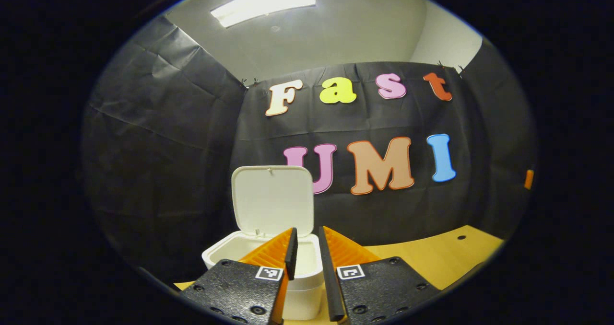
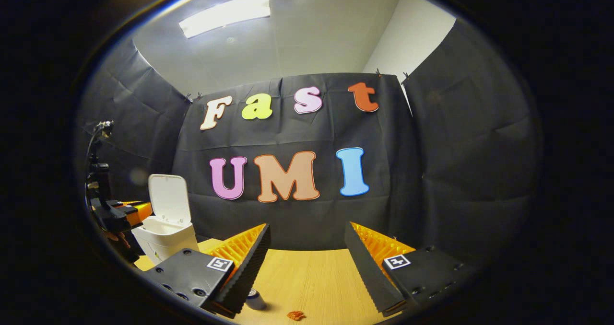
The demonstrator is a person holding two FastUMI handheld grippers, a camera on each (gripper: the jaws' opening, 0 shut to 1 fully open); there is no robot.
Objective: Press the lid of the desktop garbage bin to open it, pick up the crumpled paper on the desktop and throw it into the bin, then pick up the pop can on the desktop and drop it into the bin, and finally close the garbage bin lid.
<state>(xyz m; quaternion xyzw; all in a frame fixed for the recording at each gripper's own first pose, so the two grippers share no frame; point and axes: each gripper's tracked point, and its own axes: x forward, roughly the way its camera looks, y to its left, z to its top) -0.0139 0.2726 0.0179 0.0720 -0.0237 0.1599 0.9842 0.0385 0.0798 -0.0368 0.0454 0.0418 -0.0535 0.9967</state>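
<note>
Your left gripper (image 1: 307, 248) hovers just before the garbage bin (image 1: 268, 267), fingers nearly together and gripping nothing; your right gripper (image 2: 307, 262) is spread wide and empty over the desktop (image 2: 307, 277). Step 1 looks done: the lid (image 1: 272, 199) stands upright. The crumpled paper (image 2: 296, 315) and pop can (image 2: 255, 299) lie on the wood below your right gripper, so 3 steps remain. Black cloth walls the booth under a ceiling light (image 2: 225, 14).

Can (image 2: 255, 300) left of paper (image 2: 296, 315), apparently
</note>
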